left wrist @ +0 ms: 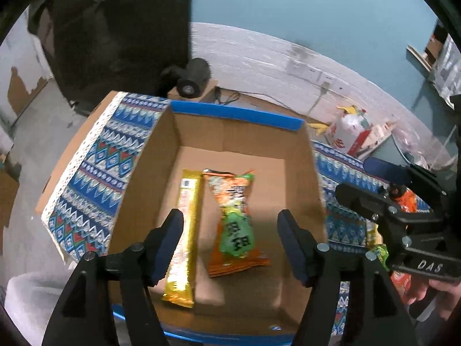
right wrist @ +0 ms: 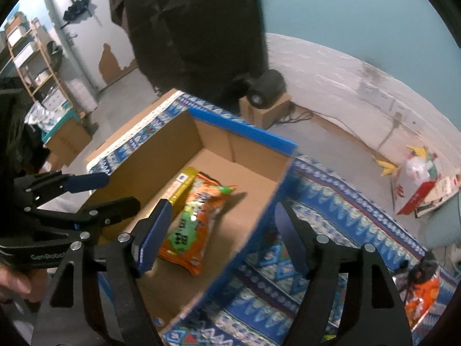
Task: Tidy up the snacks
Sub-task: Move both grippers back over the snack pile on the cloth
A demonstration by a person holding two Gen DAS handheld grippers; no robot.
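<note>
An open cardboard box (left wrist: 305,178) with blue rims stands on a patterned cloth. Inside lie a gold stick packet (left wrist: 184,239) and an orange-green snack bag (left wrist: 234,222) side by side; both also show in the right wrist view, the gold packet (right wrist: 184,184) and the bag (right wrist: 193,225). My left gripper (left wrist: 230,242) is open and empty above the box. My right gripper (right wrist: 222,236) is open and empty over the box's right wall (right wrist: 253,230); it also shows in the left wrist view (left wrist: 380,184). Another orange snack (right wrist: 423,297) lies on the cloth at the right.
The blue patterned cloth (right wrist: 331,210) covers the table. A black camera (left wrist: 193,79) sits on a small carton behind the box. A bag of trash with banana peels (left wrist: 351,127) lies on the floor. A wooden shelf (right wrist: 31,57) stands at far left.
</note>
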